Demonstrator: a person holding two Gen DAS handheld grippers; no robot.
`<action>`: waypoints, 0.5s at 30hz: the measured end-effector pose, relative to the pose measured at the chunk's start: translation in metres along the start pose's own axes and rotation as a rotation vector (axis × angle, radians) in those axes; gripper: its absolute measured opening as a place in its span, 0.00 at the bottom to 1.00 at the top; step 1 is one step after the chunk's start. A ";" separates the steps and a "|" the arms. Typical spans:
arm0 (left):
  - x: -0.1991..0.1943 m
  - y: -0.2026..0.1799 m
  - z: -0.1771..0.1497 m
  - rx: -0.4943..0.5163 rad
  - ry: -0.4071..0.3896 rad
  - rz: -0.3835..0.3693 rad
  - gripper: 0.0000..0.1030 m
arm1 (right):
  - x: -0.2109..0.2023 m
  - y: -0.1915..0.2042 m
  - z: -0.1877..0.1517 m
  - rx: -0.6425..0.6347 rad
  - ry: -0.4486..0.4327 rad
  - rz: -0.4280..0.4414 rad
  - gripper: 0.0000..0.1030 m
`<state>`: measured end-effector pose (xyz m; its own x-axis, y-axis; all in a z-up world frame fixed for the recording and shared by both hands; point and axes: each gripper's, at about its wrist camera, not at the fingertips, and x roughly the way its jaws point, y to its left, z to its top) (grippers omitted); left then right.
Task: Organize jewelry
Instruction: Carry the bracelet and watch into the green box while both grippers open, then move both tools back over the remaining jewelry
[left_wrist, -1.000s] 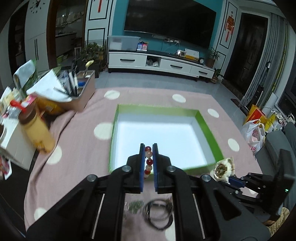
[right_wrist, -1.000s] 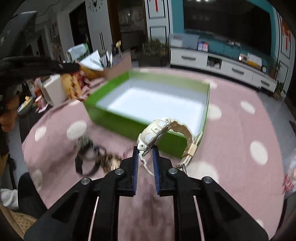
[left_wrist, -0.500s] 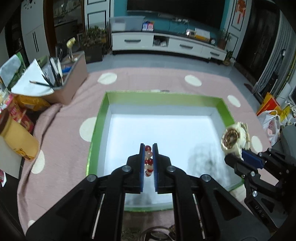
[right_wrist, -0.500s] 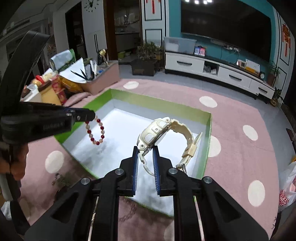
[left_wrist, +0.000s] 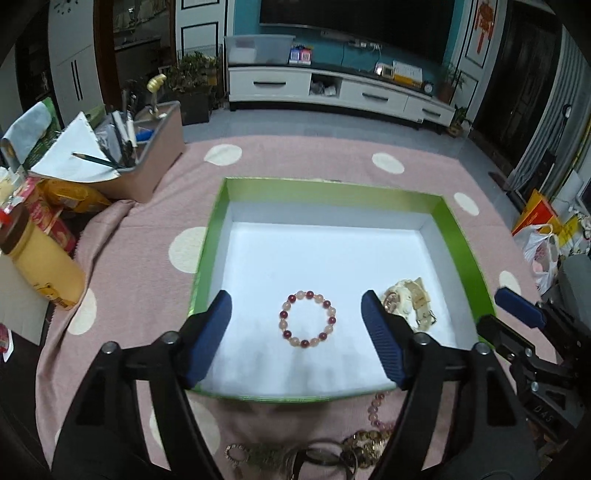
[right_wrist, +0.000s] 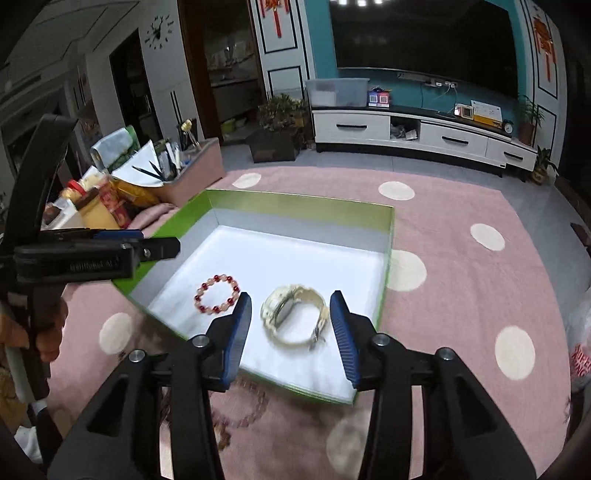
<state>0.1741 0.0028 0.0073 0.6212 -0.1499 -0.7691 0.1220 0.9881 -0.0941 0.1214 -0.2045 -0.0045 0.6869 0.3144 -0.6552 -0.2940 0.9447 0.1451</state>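
Observation:
A green box (left_wrist: 210, 236) with a white floor sits on the pink dotted cloth. A red and pink bead bracelet (left_wrist: 307, 320) lies flat inside it, also in the right wrist view (right_wrist: 217, 294). A cream watch (right_wrist: 295, 319) lies beside it in the box, partly hidden behind a finger in the left wrist view (left_wrist: 408, 301). My left gripper (left_wrist: 295, 314) is open and empty above the bracelet. My right gripper (right_wrist: 290, 314) is open and empty above the watch. More jewelry (left_wrist: 325, 452) lies on the cloth in front of the box.
A pink bin (left_wrist: 147, 162) with pens and paper stands at the back left, with a yellow bottle (left_wrist: 44, 269) and snack packs beside it. The box (right_wrist: 384, 295) lies mid-cloth. A beaded strand (right_wrist: 243, 417) lies on the cloth near me.
Both grippers have opened. The bracelet dropped from my left gripper and the watch from my right, and both now lie on the box floor.

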 end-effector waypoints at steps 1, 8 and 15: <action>-0.008 0.003 -0.004 -0.004 -0.008 0.000 0.79 | -0.009 0.000 -0.005 0.002 -0.006 0.004 0.43; -0.043 0.023 -0.034 -0.038 -0.028 -0.012 0.82 | -0.042 0.014 -0.036 -0.016 -0.010 0.061 0.43; -0.067 0.045 -0.076 -0.112 -0.003 -0.031 0.82 | -0.058 0.048 -0.063 -0.094 0.011 0.129 0.43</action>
<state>0.0789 0.0599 0.0067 0.6209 -0.1803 -0.7628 0.0538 0.9807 -0.1880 0.0254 -0.1833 -0.0060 0.6320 0.4313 -0.6439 -0.4406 0.8834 0.1594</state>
